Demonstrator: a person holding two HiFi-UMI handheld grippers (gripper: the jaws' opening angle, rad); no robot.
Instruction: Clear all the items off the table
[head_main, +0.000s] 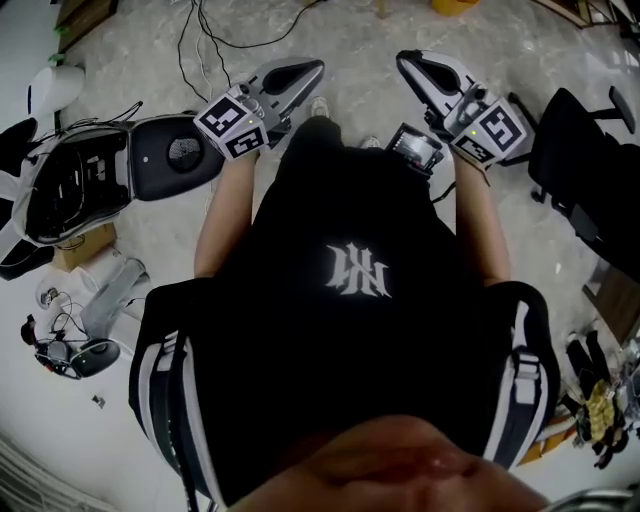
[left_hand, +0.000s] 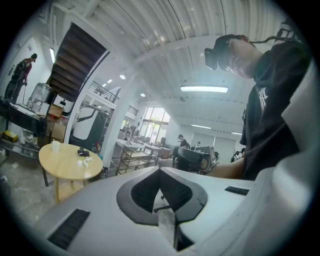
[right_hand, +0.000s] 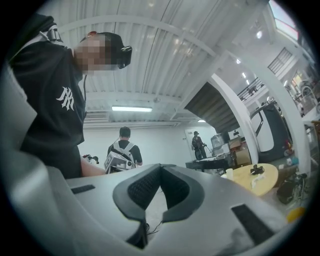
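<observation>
Looking down from the head view, the person's torso (head_main: 340, 330) fills the middle. The left gripper (head_main: 308, 70) is out ahead on the left and the right gripper (head_main: 410, 62) ahead on the right, well apart. On the floor, an open case (head_main: 90, 180) sits left of the left gripper, cables (head_main: 195, 45) trail beyond it, and an office chair (head_main: 580, 170) stands off to the right. In the left gripper view, the round table (left_hand: 65, 166) is way off at left, with a cup (left_hand: 55, 146) and small bits (left_hand: 81, 152) on top.
</observation>
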